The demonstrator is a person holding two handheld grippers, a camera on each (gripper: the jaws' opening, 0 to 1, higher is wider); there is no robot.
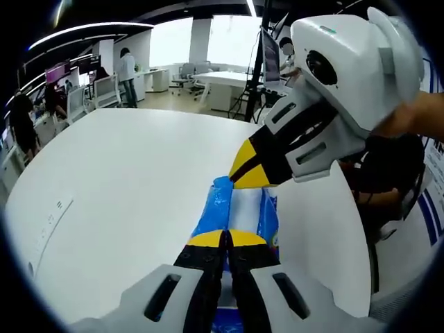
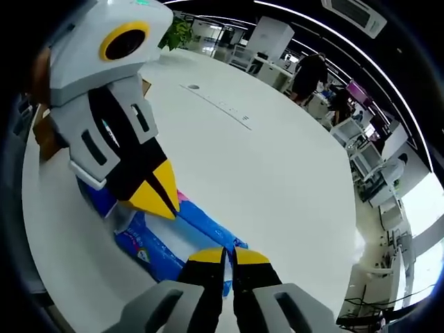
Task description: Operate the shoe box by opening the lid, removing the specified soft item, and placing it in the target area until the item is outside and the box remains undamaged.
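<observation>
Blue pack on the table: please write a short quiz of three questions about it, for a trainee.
1. True or false: the table under the blue pack is white.
2. What grips the two ends of the pack? A) the left gripper and the right gripper; B) bare hands; C) nothing.
3. Fill in: the fingers of both grippers are ____ on the pack.
Key: 1 true; 2 A; 3 shut.

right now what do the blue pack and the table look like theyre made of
Blue pack: seems thin glossy plastic film, judging by its creases, sheen and crimped end; both grippers are shut on it. Table: smooth white matte top, likely laminate, though the look leaves it open.
</observation>
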